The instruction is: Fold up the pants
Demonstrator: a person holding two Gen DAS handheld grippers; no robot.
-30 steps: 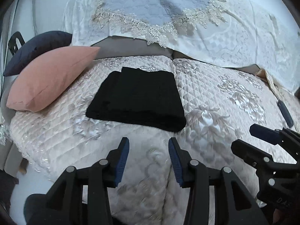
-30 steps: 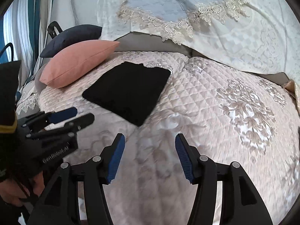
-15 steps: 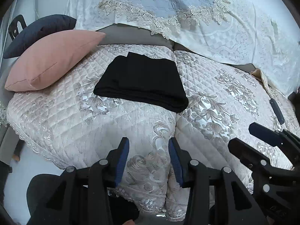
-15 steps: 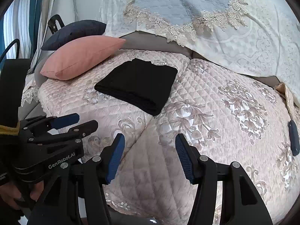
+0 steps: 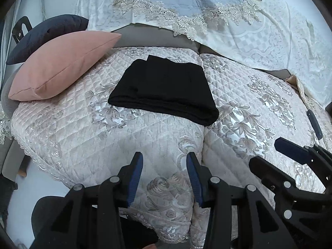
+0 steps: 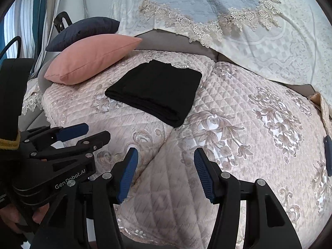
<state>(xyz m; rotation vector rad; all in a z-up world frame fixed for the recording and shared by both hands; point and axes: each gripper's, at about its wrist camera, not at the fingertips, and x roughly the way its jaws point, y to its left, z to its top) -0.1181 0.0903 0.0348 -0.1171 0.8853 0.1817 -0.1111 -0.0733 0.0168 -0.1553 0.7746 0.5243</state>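
The black pants [image 5: 164,89] lie folded into a compact rectangle on the quilted sofa seat [image 5: 83,128]; they also show in the right wrist view [image 6: 157,89]. My left gripper [image 5: 164,172] is open and empty, well in front of the pants over the seat's front edge. My right gripper [image 6: 166,172] is open and empty, also well short of the pants. Each gripper shows in the other's view: the right one at the right [image 5: 276,155], the left one at the left [image 6: 83,134].
A pink cushion [image 5: 62,64] and a dark blue cushion [image 5: 47,35] lean at the seat's left. A lace-trimmed cover [image 5: 186,0] drapes the backrest. A dark slim object [image 5: 314,123] lies on the right seat. The floor [image 5: 20,203] is below left.
Both grippers have pulled back and away from the folded pants, which now look smaller and farther off. The seat's front edge has come into view. Both stay open.
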